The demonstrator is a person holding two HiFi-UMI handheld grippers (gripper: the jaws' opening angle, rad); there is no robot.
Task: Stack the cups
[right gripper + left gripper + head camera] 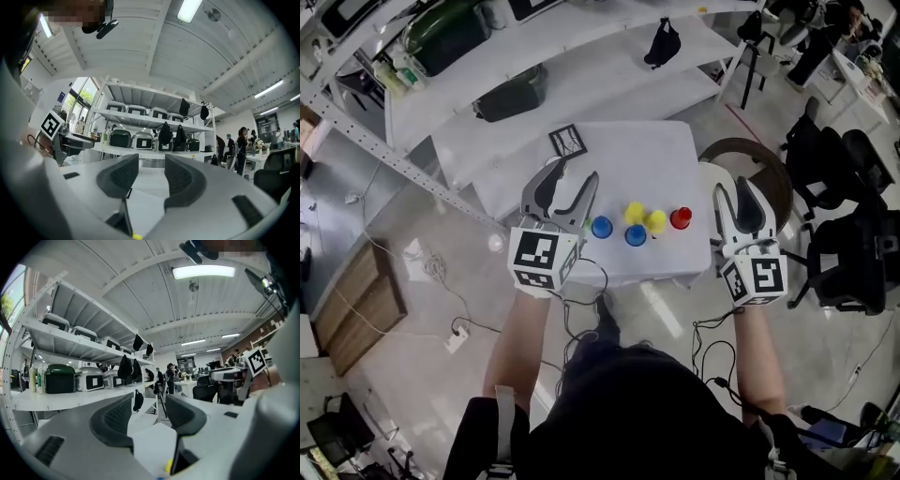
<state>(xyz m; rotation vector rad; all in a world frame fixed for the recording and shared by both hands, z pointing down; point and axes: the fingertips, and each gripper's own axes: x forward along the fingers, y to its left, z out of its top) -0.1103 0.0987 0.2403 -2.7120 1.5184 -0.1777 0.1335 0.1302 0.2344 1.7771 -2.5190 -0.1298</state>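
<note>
Several small cups stand in a cluster near the front edge of the white table (666,150): a blue cup (601,227), a yellow cup (634,212), a second blue cup (636,235), a second yellow cup (656,221) and a red cup (681,218). My left gripper (574,184) hovers over the table's front left, just left of the cups, open and empty. Off the table's right edge my right gripper (733,193) hangs open and empty. In the left gripper view the jaws of the left gripper (147,416) stand apart over the tabletop. The right gripper view shows the right gripper (151,176) the same way.
A printed marker sheet (568,141) lies at the table's back left. White shelving (581,75) with dark bags and appliances stands behind the table. A round brown seat (769,169) and black office chairs (848,187) crowd the right side. Cables (450,300) trail on the floor.
</note>
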